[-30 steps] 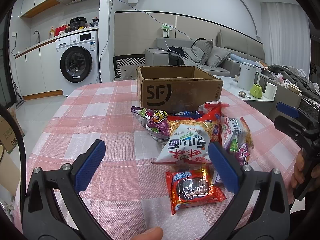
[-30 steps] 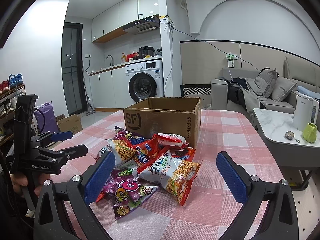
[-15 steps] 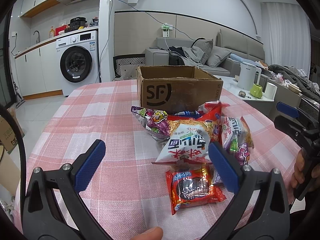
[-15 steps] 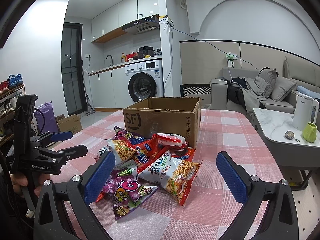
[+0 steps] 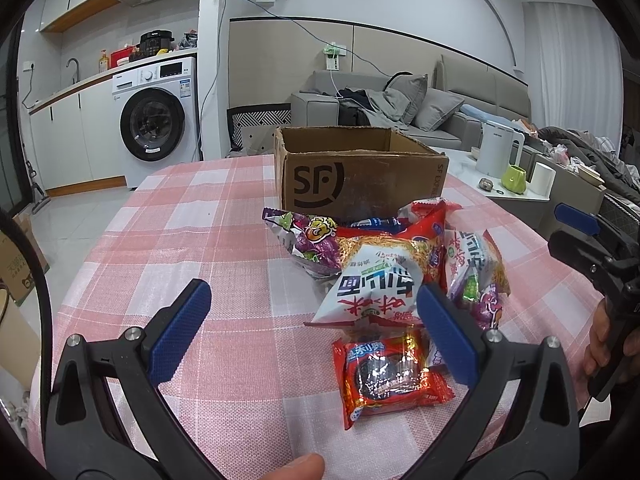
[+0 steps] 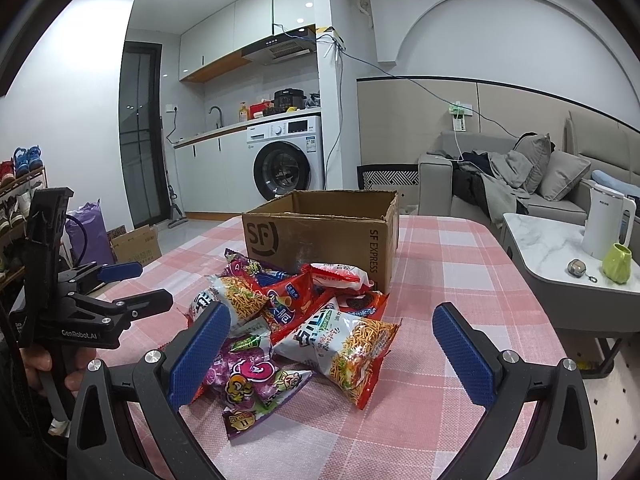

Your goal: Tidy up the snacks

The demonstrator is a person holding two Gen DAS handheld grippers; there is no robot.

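A heap of snack packets (image 5: 384,264) lies on the pink checked tablecloth in front of an open cardboard box (image 5: 356,176). A red packet (image 5: 388,372) lies nearest, a white noodle-snack packet (image 5: 372,292) behind it. My left gripper (image 5: 316,336) is open and empty, held above the cloth just before the red packet. My right gripper (image 6: 332,352) is open and empty, over the heap (image 6: 288,320) from the other side; the box (image 6: 320,236) stands behind. Each gripper shows at the edge of the other's view.
The table (image 5: 192,240) has bare cloth to the left of the heap. A side table (image 6: 560,248) with a white kettle and a green cup stands to the right. A washing machine and a sofa are in the background.
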